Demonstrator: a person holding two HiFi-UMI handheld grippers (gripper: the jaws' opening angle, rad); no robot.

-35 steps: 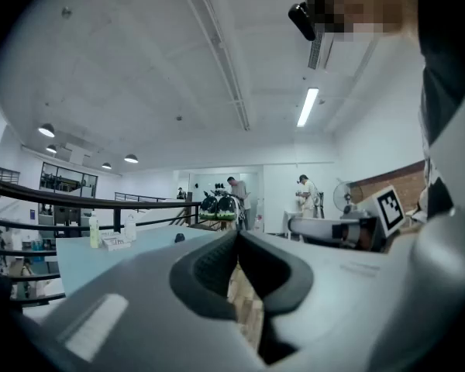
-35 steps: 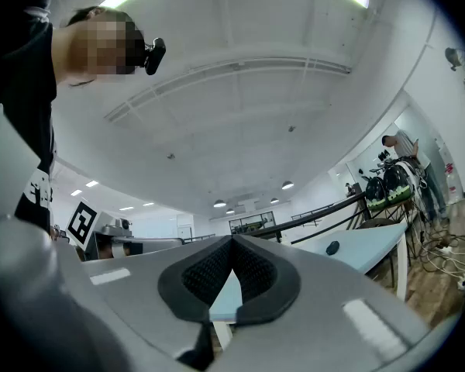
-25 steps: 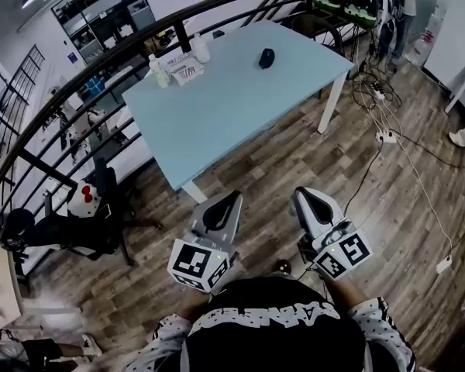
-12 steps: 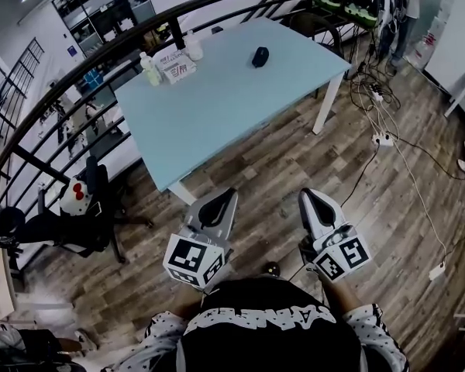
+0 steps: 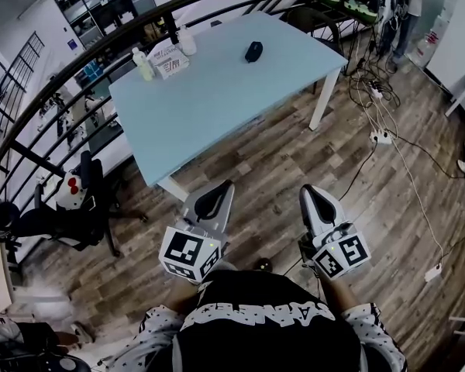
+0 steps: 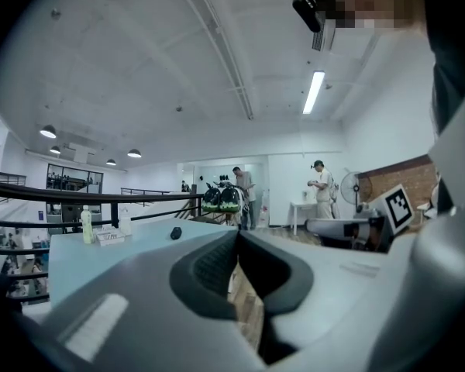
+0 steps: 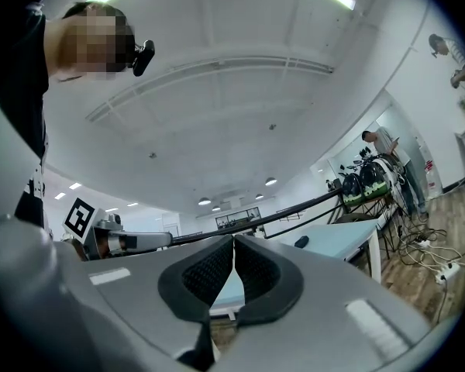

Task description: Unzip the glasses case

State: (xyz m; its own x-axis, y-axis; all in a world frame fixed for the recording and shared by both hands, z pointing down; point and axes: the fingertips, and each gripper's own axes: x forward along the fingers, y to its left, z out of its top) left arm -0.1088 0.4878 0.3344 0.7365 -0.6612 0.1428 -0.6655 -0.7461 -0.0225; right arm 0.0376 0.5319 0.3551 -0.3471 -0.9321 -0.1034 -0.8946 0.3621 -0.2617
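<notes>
Glasses case (image 5: 253, 51) sits far off on the table (image 5: 209, 103); left gripper (image 5: 223, 186) and right gripper (image 5: 307, 192) are both clenched on nothing.
The case is a small, dark, rounded lump, too small here to show its zip. It lies alone toward the far side of the pale blue top. A bottle (image 5: 142, 64) and what may be a printed box (image 5: 169, 60) stand at the far left corner. Wooden floor (image 5: 294, 153) lies between the grippers and the table.

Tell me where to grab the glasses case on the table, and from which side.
Probably across its narrow width, from above on the near side: the glasses case lies flat on the table, a low oval with nothing close beside it. Its zip is too small to make out.
</notes>
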